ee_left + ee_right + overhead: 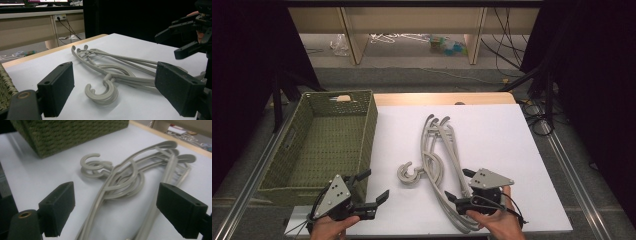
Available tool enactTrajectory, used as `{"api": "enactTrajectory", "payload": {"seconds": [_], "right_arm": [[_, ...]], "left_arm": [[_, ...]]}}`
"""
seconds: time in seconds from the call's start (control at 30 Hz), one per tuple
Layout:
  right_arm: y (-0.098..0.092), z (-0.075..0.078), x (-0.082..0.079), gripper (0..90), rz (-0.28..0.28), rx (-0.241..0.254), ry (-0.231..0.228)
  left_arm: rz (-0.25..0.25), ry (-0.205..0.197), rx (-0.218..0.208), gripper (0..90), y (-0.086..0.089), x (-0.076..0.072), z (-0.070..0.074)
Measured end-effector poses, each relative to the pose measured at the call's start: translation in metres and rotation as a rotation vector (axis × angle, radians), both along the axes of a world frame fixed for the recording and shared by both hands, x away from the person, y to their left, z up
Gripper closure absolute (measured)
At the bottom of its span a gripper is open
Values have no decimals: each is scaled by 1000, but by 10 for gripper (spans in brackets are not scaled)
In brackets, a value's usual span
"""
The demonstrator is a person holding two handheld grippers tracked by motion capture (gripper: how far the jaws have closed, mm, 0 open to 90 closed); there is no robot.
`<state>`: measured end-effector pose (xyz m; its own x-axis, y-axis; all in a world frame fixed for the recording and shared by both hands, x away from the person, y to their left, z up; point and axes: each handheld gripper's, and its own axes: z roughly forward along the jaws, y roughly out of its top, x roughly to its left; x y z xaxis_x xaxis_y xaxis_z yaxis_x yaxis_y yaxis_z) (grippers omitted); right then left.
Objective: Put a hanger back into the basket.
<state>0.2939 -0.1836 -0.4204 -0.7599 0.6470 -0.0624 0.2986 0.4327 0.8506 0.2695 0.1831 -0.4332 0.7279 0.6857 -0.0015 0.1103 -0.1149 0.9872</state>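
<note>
Right now, a person's two hands each hold a claw over a white tabletop (pixel 512 135). The left claw (pixel 373 186) is spread open beside a green woven basket (pixel 297 145). The right claw (pixel 459 185) is spread open too, gripping nothing, over a tangled pile of grey plastic hangers (pixel 437 160) lying mid-tabletop.

Black curtains (pixel 607 90) flank a grey floor (pixel 412 75) (cables trailing) and wooden shelving (pixel 412 20).
</note>
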Motion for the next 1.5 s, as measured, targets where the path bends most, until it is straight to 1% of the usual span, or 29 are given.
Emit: {"api": "enactTrajectory", "payload": {"seconds": [0.03, 0.07, 0.1, 0.23, 0.27, 0.3, 0.33, 0.37, 0.4, 0.43, 0.47, 0.5, 0.53, 0.57, 0.6, 0.63, 0.7, 0.83, 0.87, 0.93, 0.97, 1.03, 1.07, 1.13, 1.17, 1.27, 1.3, 1.43, 1.5], "right_arm": [[10, -2, 2, 172, 23, -38, 11], [15, -2, 3, 183, 39, -65, 32], [15, -2, 3, 183, 39, -65, 32], [32, -10, 10, 216, 72, -128, 75], [35, -11, 11, 225, 76, -144, 97], [40, -16, 15, 265, 70, -170, 134], [40, -16, 15, 265, 70, -170, 134], [43, -20, 17, 272, 61, -178, 134], [44, -22, 20, 283, 55, -191, 149], [45, -23, 22, 312, 64, -208, 176], [47, -26, 24, 327, 59, -216, 184], [48, -27, 26, 335, 67, -234, 211], [50, -29, 28, 350, 64, -245, 224], [52, -31, 30, 365, 58, -248, 223], [53, -32, 33, 383, 69, -263, 236], [57, -34, 35, 408, 55, -278, 279], [58, -35, 37, 429, 53, -287, 287], [62, -40, 44, 505, 47, -309, 351], [62, -40, 44, 505, 47, -309, 351], [62, -39, 46, 547, 48, -313, 352], [62, -38, 48, 571, 36, -310, 372], [62, -38, 49, 577, 33, -317, 379], [61, -38, 49, 596, 34, -325, 386], [61, -41, 49, 643, 51, -338, 404], [62, -43, 48, 671, 56, -333, 416], [61, -41, 49, 692, 63, -334, 414], [60, -39, 48, 706, 72, -333, 424], [59, -37, 47, 712, 65, -345, 436], [57, -37, 47, 714, 64, -342, 440]], "left_arm": [[0, 3, -3, 157, 0, 0, 0], [-2, 0, 1, 157, 0, 0, 0], [-2, 0, 1, 157, 0, 0, 0], [-3, -2, 4, 157, 0, 0, 0], [-3, -2, 5, 157, 0, 1, 0], [-12, -10, -9, 157, 0, 2, -1], [-11, -10, -8, 157, 0, 1, -1], [-12, -9, -8, 157, -1, 1, -1], [-13, -7, -10, 157, -1, 1, -1], [-14, -9, -7, 157, -1, 1, -1], [-5, -1, 6, 157, 0, 0, 0], [-6, -3, 6, 157, 0, 1, 0], [-6, -3, 6, 157, 0, 1, 0], [-6, -2, 6, 157, 0, 1, 0], [-6, -2, 5, 157, 0, 1, 0], [-6, -2, 4, 157, 0, 1, 0], [-7, -3, 6, 157, 0, 1, 0], [-8, -3, 6, 158, 0, 1, 0], [-8, -4, 7, 158, 0, 1, 0], [-9, -2, 7, 158, 0, 0, 0], [-7, 3, 2, 157, -1, 0, -1], [-7, 2, 6, 158, -1, 1, -1], [-8, 3, 6, 158, -1, 0, -1], [-8, 4, 5, 158, -1, 0, -1], [-9, 3, 6, 158, -1, 0, -1], [-9, 4, 5, 158, -1, 0, -1], [-10, -3, 10, 158, -1, 0, -1], [-9, 4, 6, 157, -1, 0, -1], [-10, 4, 4, 158, -1, 0, -1]]}}
